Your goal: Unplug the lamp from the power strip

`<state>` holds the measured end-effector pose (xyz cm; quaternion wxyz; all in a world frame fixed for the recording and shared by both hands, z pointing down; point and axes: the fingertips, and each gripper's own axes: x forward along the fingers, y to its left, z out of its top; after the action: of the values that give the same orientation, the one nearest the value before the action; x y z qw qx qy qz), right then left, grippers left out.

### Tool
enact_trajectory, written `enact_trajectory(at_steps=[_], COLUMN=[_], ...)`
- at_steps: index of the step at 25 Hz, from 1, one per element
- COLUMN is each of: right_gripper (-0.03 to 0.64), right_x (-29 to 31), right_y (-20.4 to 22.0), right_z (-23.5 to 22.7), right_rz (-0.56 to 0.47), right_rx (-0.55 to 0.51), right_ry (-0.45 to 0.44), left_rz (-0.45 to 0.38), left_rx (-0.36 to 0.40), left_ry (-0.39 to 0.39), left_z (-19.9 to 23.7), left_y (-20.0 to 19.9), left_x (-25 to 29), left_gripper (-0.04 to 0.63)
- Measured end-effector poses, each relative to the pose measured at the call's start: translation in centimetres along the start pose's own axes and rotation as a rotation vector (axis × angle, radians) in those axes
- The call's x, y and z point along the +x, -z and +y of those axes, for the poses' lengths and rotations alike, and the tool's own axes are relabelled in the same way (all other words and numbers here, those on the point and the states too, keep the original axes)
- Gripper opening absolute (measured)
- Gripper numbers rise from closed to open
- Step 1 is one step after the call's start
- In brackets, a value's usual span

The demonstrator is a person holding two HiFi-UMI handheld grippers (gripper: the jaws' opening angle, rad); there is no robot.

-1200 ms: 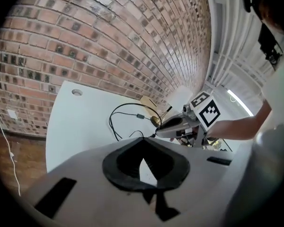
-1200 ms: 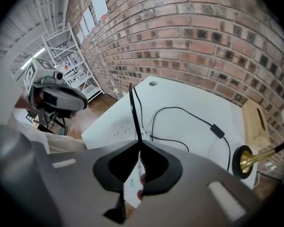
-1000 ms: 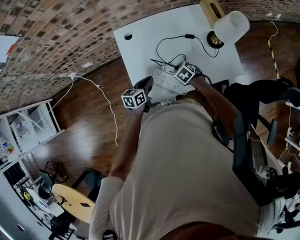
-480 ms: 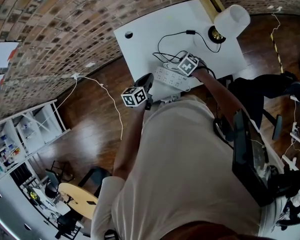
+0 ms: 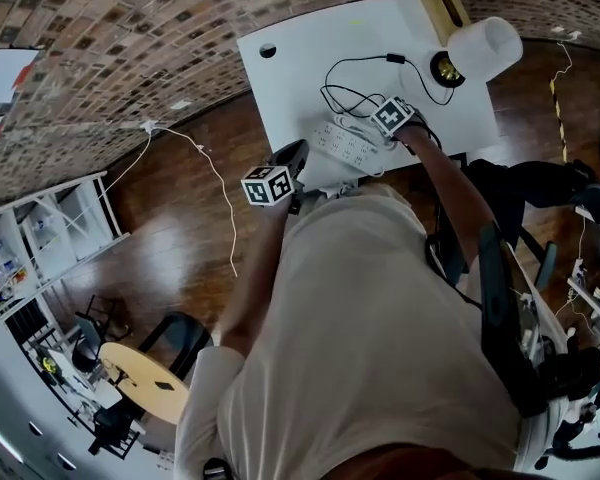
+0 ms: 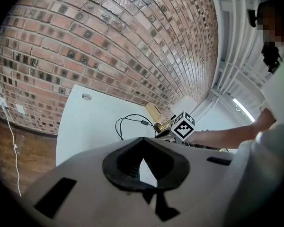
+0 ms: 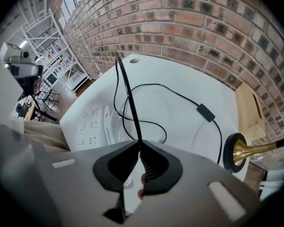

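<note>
A white power strip (image 5: 345, 146) lies on the white table (image 5: 300, 68) near its front edge; it also shows in the right gripper view (image 7: 92, 126). The lamp, with a white shade (image 5: 485, 48) and a brass base (image 7: 234, 150), stands at the far right. Its black cord (image 7: 128, 93) loops over the table past an inline switch (image 7: 205, 112). My right gripper (image 7: 138, 146) points steeply down just beyond the strip (image 5: 385, 128), shut on that cord. Whether the plug sits in the strip is hidden. My left gripper (image 5: 296, 153) hovers at the table's front edge, shut and empty (image 6: 142, 143).
A wooden box (image 7: 248, 105) stands behind the lamp against the brick wall. A cable hole (image 5: 268, 50) sits in the table's far left corner. A dark chair (image 5: 520, 183) is to the right of the table, above wood floor.
My right gripper has moved away from me across the strip toward the lamp side and sunk a little, keeping the cord. The left gripper has stayed in place.
</note>
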<state>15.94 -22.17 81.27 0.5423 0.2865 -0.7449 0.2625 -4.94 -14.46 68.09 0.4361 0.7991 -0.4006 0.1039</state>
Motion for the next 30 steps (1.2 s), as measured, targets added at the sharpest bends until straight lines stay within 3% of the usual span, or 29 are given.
enact_trajectory(at_steps=[10,20,22,25,30], right_gripper=[0.02,0.026,0.068,0.182,0.241], right_x=[3.3,5.2,5.4,4.4,-0.4], right_y=[1.7,2.1,2.3,1.5,-0.8], right_z=[0.2,-0.6,-1.2,-2.1,-1.3], right_rz=[0.103,0.095,0.084,-0.003,-0.262], right_rx=[0.01,0.043,0.044,0.059,0.078], right_ry=[-0.047,-0.008,0.028,0.085,0.145], left_rz=[0.019,0.042,0.045,0.041,-0.026], left_rx=[0.004,0.014,0.016,0.062,0.122], left_ry=[-0.013,-0.018,-0.024,-0.052,-0.087], left_z=[0.5,0.5,0.6,0.9,0.9], left_y=[0.6,1.0,1.1,0.8,-1.2], left_x=[-0.4,-0.4,-0.3,-0.4,-0.8], left_gripper=[0.0,0.0,0.0,0.0,0.0])
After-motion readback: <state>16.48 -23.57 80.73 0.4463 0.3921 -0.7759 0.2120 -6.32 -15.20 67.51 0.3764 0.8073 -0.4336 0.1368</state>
